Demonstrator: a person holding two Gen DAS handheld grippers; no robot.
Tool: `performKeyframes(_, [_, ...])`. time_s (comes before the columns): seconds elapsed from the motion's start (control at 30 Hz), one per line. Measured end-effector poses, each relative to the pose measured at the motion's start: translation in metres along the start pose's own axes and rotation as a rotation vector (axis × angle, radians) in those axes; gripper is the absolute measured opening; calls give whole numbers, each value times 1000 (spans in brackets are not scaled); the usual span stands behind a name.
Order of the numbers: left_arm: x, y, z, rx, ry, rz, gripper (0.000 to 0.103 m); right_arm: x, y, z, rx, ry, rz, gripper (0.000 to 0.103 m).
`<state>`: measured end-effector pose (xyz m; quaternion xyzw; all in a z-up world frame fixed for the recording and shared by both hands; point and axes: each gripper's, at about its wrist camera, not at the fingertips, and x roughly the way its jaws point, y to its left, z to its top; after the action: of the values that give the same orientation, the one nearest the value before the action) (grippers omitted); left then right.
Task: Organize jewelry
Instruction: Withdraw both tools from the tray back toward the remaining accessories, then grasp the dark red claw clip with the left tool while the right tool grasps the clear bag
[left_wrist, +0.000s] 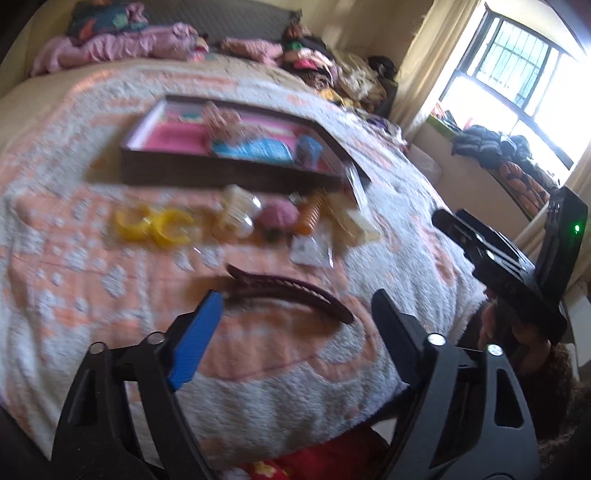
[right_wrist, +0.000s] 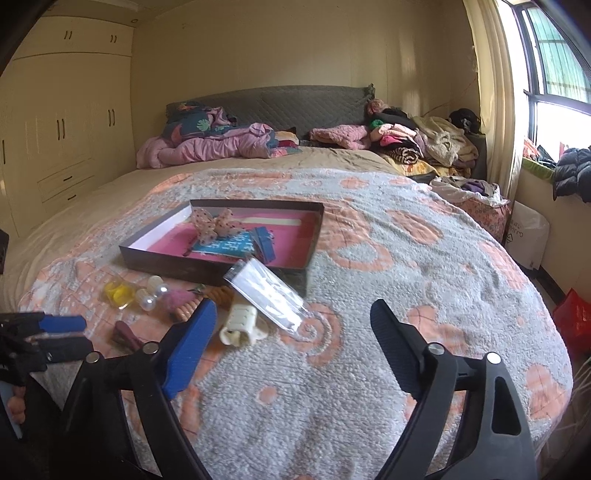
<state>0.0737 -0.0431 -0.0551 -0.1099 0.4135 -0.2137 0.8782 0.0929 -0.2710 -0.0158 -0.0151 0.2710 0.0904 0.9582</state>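
Note:
A dark box with pink lining sits on the bedspread and holds a spotted bow and a blue card. In front of it lie yellow clips, a pearl clip, a pink piece, an orange comb clip, a cream claw clip and a clear packet. My left gripper is open just above a long maroon hair clip, whose ends reach toward both fingers; the pads do not touch it. My right gripper is open and empty, with the cream clip just ahead of its blue finger.
The orange and grey bedspread falls away at its near and right edges. Piled clothes and a pink quilt lie by the headboard. A window is on the right, wardrobes on the left, a red bag on the floor.

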Motion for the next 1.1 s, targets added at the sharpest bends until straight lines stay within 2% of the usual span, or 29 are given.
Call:
performKeyframes(0.13, [22, -3, 1, -34, 70, -47, 70, 7, -9, -2, 9, 18, 2, 75])
performKeyframes(0.23, [36, -2, 5, -77, 98, -47, 70, 14, -13, -2, 4, 32, 2, 75])
performKeyframes(0.43, [56, -1, 11, -153, 131, -3, 71, 34, -14, 1, -29, 70, 36, 75])
performKeyframes(0.77, [72, -3, 31, -149, 135, 88, 71, 85, -8, 10, -74, 187, 145, 75])
performKeyframes(0.87, [74, 0, 32, -135, 138, 107, 61, 96, -1, 12, -97, 207, 165, 75])
performKeyframes(0.93, [73, 5, 31, -131, 140, 114, 48, 102, 3, 14, -98, 215, 181, 75])
performKeyframes(1.0, [71, 12, 31, -134, 143, 107, 39, 106, 5, 15, -102, 218, 187, 75])
performKeyframes(1.1, [66, 22, 28, -147, 145, 95, 27, 113, 9, 17, -102, 226, 206, 66])
